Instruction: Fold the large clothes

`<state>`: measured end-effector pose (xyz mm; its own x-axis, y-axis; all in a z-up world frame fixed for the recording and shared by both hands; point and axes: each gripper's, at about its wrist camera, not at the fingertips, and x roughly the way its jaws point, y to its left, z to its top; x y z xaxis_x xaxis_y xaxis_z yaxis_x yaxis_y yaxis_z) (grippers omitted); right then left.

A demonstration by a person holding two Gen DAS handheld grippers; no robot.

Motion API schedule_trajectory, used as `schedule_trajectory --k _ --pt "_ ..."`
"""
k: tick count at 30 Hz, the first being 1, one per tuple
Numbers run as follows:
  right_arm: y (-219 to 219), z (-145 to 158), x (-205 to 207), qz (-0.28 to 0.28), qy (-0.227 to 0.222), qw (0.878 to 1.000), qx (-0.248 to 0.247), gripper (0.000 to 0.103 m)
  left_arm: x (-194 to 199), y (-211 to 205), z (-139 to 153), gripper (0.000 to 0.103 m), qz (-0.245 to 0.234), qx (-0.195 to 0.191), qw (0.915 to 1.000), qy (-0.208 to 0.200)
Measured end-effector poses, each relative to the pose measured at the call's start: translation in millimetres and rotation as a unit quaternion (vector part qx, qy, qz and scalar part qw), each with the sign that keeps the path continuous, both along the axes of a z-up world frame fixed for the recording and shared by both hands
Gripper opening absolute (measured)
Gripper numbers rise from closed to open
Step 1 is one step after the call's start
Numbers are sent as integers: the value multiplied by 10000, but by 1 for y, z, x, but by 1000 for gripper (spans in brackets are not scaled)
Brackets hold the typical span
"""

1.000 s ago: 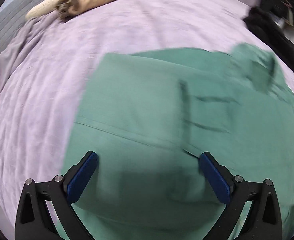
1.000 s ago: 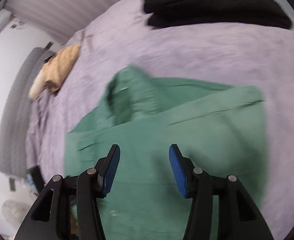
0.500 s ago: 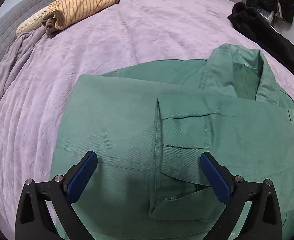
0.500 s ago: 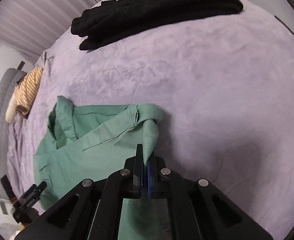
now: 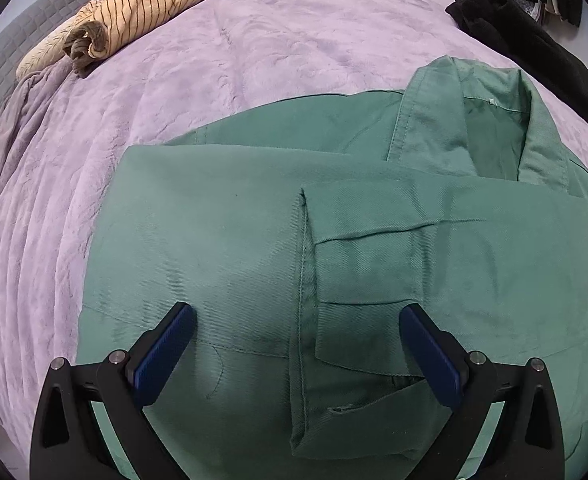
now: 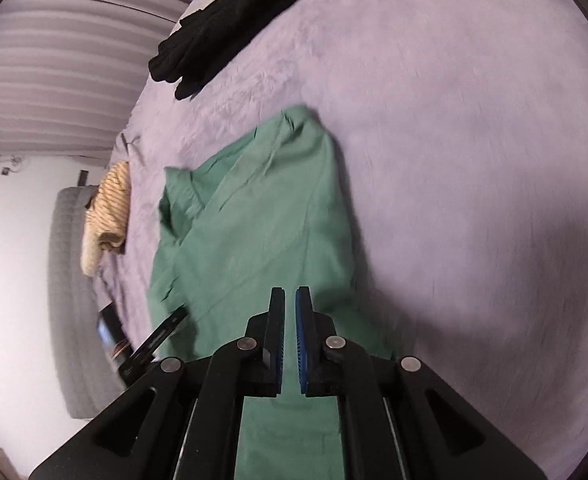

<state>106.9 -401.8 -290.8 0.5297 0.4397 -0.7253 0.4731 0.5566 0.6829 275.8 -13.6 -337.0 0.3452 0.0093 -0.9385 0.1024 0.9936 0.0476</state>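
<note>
A large green jacket (image 5: 222, 248) lies flat on the lilac bedspread (image 5: 294, 40), collar (image 5: 489, 120) at the upper right, one sleeve cuff (image 5: 357, 264) folded across its middle. My left gripper (image 5: 294, 344) is open and empty, hovering just above the jacket's lower part. In the right wrist view the jacket (image 6: 270, 220) stretches away from me. My right gripper (image 6: 290, 320) is almost shut with a narrow gap between the blue pads; nothing shows between them, and it hangs over the jacket's near part. The left gripper's finger (image 6: 158, 336) shows at the jacket's left edge.
A folded tan striped garment (image 5: 134, 16) lies at the far left by the grey headboard (image 5: 22, 40). Black clothes (image 5: 525, 28) lie at the far right, also in the right wrist view (image 6: 230, 12). Bare bedspread (image 6: 473, 160) lies to the jacket's right.
My right gripper shut on the jacket's right side, carried it over, and now has a small gap with no cloth in it. The jacket looks narrower. My left gripper stayed open, little moved.
</note>
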Motion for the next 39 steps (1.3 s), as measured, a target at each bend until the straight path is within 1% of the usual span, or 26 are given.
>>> schedule_trajectory --k 2,3,5,6,8,9,12,13,14,15,16,17,18,19,20,21,22,23,24,26,28,30,32,35,37,39 --pt "9 -18 -24 -240 157 9977 621 7 -1 -4 -1 103 -58 40 10000 -5" --pt "10 -29 -34 -432 240 9953 833 7 -1 -6 -1 103 -81 85 9999 -23" --pt "8 -43 -46 -836 302 9916 939 8 0 -8 0 103 -88 148 9998 -27" --pt "4 -48 -50 -1050 252 9889 1019 14 0 -8 2 103 -66 142 9999 -7" --pt "-5 -56 -59 -1554 -4 9796 1273 33 -2 -11 9 103 -40 61 10000 -30" --pt "-7 -57 -61 -1764 -109 9751 1337 46 -4 -15 15 103 -54 39 9999 -94" --pt "-8 -58 -66 -2095 -373 9647 1549 47 -6 -38 33 103 -301 -56 9991 -278" --pt "-8 -58 -68 -2191 -408 9615 1606 42 -6 -49 37 103 -426 -120 9985 -306" --pt "-7 -61 -70 -2282 -485 9566 1748 34 -6 -64 41 103 -575 -193 9976 -322" --pt "-7 -64 -70 -2339 -461 9541 1811 8 -6 -81 43 103 -725 -264 9965 -332" --pt "-7 -68 -71 -2360 -356 9545 1790 5 -7 -100 45 103 -879 -329 9950 -336" --pt "-8 -68 -70 -2388 -282 9558 1690 4 -8 -121 45 103 -1051 -389 9932 -330" --pt "-8 -62 -69 -2362 -254 9595 1512 4 -9 -141 42 103 -1259 -421 9907 -313" --pt "-6 -54 -67 -2284 -260 9652 1247 4 -10 -159 37 103 -1434 -362 9886 -286" --pt "-4 -44 -65 -2189 -258 9712 908 3 -13 -174 31 103 -1540 -256 9874 -275" --pt "-2 -38 -66 -2151 -221 9744 607 3 -16 -187 23 103 -1607 -163 9865 -257" --pt "-3 -39 -72 -2173 -104 9752 395 3 -18 -195 16 103 -1611 -150 9866 -233" --pt "-2 -47 -78 -2224 70 9746 267 3 -17 -196 12 103 -1584 -165 9870 -216" --pt "-2 -57 -82 -2286 116 9728 348 2 -16 -195 8 103 -1564 -157 9874 -204" --pt "-4 -72 -91 -2412 36 9686 597 2 -15 -196 10 103 -1619 -161 9865 -161" --pt "-5 -68 -94 -2391 7 9688 652 2 -12 -188 18 103 -1685 -153 9855 -127" --pt "-7 -60 -96 -2237 119 9727 600 2 -9 -169 30 103 -1658 -96 9859 -227" --pt "-8 -48 -101 -1922 222 9797 531 9 -10 -139 42 103 -1525 -160 9878 -258" --pt "-3 -23 -99 -1418 86 9897 158 9 -14 -87 52 103 -1260 -20 9916 -287" --pt "5 -6 -81 -978 -88 9950 -201 9 -20 -55 52 103 -1008 79 9946 -234" --pt "13 3 -56 -621 -203 9962 -578 9 -25 -31 45 103 -826 140 9964 -127"
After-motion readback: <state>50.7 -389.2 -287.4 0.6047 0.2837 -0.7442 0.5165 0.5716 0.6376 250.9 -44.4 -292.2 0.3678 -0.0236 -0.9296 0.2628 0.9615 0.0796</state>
